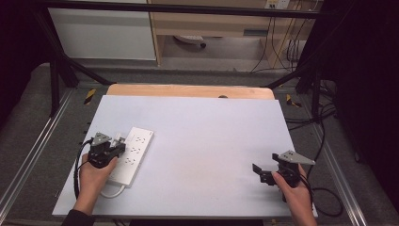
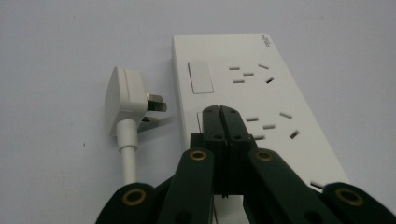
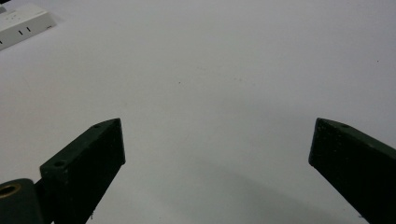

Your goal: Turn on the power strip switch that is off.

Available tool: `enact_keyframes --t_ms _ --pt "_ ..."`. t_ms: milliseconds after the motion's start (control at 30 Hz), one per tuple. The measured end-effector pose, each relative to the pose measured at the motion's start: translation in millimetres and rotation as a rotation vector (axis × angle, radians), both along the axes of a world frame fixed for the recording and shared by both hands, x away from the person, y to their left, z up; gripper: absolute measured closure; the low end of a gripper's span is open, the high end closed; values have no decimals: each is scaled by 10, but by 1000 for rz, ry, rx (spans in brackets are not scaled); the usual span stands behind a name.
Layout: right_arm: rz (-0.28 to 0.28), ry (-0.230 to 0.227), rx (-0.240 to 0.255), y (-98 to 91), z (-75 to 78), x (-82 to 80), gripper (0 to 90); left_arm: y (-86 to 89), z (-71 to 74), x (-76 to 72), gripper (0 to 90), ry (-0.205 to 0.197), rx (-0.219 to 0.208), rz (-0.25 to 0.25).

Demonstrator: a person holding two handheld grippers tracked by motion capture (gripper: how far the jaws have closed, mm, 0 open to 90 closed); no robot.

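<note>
Resting closed and empty on the power strip (image 2: 252,107) near its switch (image 2: 200,77), the left claw (image 2: 219,112) could nudge it onto the loose plug (image 2: 126,100) beside it; right claw (image 3: 217,154) wide open, empty, over bare worktop (image 1: 211,136).

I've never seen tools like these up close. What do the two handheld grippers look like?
Each is a black hand tool. The left gripper has two flat black jaws on linkage arms with brass-coloured rivets. The right gripper carries a grey three-cornered plate on top, as does the left. A black cable trails from each.
</note>
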State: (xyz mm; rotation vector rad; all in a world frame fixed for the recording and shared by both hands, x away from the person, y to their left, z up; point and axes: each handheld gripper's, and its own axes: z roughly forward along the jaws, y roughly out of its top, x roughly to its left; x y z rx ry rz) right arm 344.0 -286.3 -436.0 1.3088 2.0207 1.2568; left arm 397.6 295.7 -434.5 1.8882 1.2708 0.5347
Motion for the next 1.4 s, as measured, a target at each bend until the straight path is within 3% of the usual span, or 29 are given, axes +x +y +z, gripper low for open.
enact_keyframes --t_ms 1400 --pt "-1 -4 2 -2 4 -3 40 16 -19 -1 899 9 -13 1"
